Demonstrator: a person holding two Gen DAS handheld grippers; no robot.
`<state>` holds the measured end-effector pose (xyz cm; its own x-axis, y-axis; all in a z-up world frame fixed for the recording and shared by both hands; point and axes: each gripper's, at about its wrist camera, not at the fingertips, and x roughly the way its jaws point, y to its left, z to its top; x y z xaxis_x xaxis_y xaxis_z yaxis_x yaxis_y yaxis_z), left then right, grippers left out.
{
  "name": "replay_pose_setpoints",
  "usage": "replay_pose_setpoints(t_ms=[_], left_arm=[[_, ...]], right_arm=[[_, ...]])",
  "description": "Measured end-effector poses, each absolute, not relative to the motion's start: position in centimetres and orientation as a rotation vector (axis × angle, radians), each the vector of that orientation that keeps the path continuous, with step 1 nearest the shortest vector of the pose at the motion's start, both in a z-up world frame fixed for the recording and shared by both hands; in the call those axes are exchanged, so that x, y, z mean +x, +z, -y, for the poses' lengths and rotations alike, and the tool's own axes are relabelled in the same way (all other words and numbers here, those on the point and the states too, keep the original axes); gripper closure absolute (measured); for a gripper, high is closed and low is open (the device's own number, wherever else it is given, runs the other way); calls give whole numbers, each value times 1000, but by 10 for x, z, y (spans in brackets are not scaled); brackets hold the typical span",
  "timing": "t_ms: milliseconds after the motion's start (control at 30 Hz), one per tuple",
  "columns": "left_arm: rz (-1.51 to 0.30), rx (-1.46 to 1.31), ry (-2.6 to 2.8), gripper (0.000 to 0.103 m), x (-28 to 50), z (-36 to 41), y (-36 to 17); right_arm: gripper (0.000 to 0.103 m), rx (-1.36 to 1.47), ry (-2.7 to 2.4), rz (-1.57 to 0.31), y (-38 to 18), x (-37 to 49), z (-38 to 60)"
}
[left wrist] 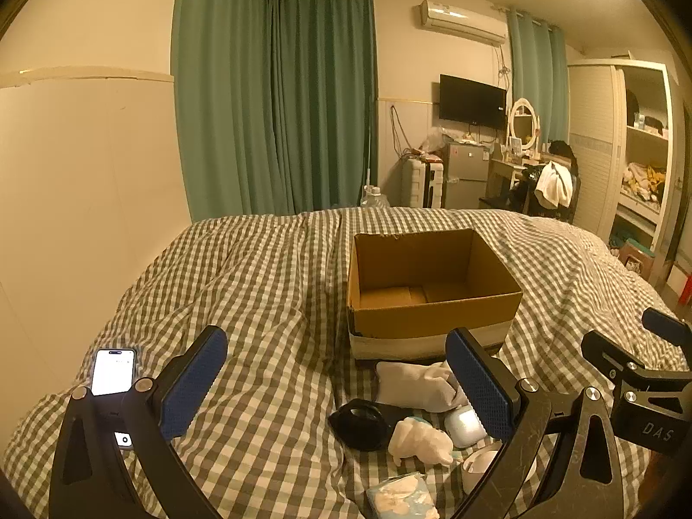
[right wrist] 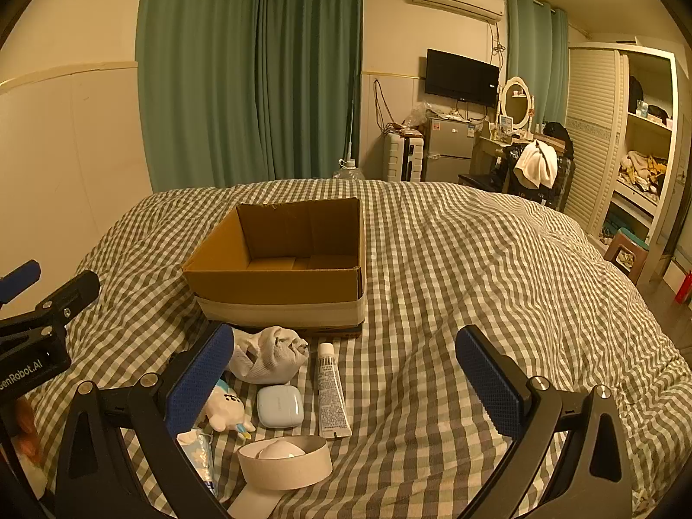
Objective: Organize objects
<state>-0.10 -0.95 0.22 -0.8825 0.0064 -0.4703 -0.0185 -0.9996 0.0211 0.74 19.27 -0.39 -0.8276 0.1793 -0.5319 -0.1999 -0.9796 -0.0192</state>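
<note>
An open, empty cardboard box [left wrist: 432,285] [right wrist: 285,259] sits on the checked bed. In front of it lie rolled white socks [right wrist: 270,354] [left wrist: 415,382], a white tube [right wrist: 332,391], a pale blue earbud case [right wrist: 280,405] [left wrist: 462,426], a small white plush toy [right wrist: 225,406] [left wrist: 421,439], a tape roll [right wrist: 285,460], a tissue pack [left wrist: 402,497] [right wrist: 199,454] and a black round object [left wrist: 361,424]. My left gripper [left wrist: 337,382] is open and empty above the bed. My right gripper [right wrist: 344,380] is open and empty over the tube.
A lit phone [left wrist: 113,371] lies on the bed at the left. The checked duvet [right wrist: 475,268] stretches to the right. A white wall [left wrist: 78,216] borders the bed's left. Curtains, fridge, TV and wardrobe stand far behind.
</note>
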Motion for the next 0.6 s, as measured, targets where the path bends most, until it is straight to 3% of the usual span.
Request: replay_pose_setpoints(t_ms=[600], left_arm=[[-39, -777, 3035, 0, 0, 11, -4]], right_arm=[[0, -821, 2830, -47, -4, 11, -188]])
